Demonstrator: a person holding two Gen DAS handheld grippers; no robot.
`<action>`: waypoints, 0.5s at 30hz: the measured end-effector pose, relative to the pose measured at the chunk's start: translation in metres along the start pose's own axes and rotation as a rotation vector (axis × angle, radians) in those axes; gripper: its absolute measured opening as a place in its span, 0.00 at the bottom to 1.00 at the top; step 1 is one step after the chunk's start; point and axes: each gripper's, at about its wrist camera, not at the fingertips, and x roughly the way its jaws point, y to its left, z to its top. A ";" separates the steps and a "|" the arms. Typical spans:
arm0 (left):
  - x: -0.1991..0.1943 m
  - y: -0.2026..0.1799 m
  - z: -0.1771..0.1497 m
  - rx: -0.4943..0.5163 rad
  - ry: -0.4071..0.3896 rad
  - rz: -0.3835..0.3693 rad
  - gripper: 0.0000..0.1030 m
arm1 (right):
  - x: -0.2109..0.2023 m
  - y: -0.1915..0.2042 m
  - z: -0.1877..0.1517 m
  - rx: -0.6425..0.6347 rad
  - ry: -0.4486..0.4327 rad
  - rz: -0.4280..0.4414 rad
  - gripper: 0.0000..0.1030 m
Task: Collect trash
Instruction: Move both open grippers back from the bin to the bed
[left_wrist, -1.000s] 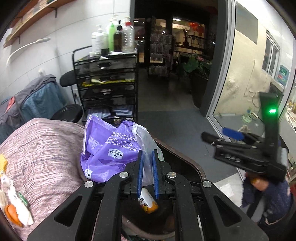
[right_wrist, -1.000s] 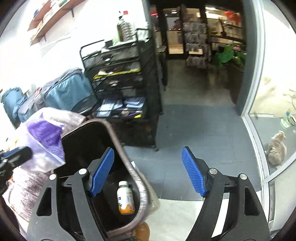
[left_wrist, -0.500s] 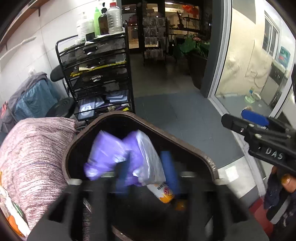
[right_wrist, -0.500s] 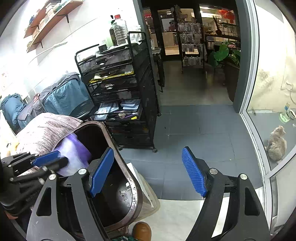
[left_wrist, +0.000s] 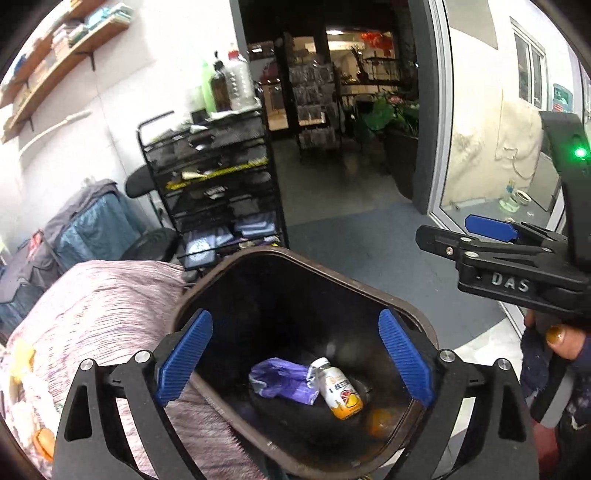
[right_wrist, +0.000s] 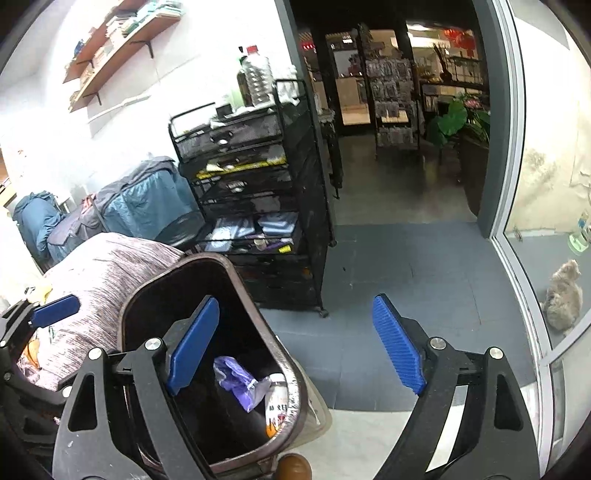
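Where the left wrist view looks down, the left hand-held gripper (left_wrist: 293, 356) hangs spread wide and empty over one brown trash bin (left_wrist: 402, 306); one purple tissue wrapper (left_wrist: 282, 380) and one small bottle (left_wrist: 338, 391), cap toward the far rim, lie on its bottom. In the right wrist view, the right hand-held gripper (right_wrist: 295, 350) gapes empty above grey floor tiles (right_wrist: 388, 266), beside a black mesh cart (right_wrist: 258, 173).

The room is being lit evenly from overhead, with the white wall (right_wrist: 55, 140) glaring at the left. The doorway (left_wrist: 347, 74) beyond is lying dim, broken by warm lamps. The bin (left_wrist: 295, 266) interior is sitting in deep shadow. Straight lines are being bent toward the dark rounded corners, and slight blur is softening far detail.
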 end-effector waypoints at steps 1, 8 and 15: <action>-0.006 0.001 -0.002 -0.001 -0.012 0.012 0.89 | -0.002 0.004 0.000 -0.008 -0.016 0.004 0.84; -0.052 0.016 -0.015 0.001 -0.099 0.098 0.94 | -0.018 0.045 -0.001 -0.101 -0.107 0.028 0.91; -0.093 0.039 -0.033 -0.059 -0.144 0.173 0.94 | -0.025 0.089 -0.004 -0.170 -0.108 0.150 0.91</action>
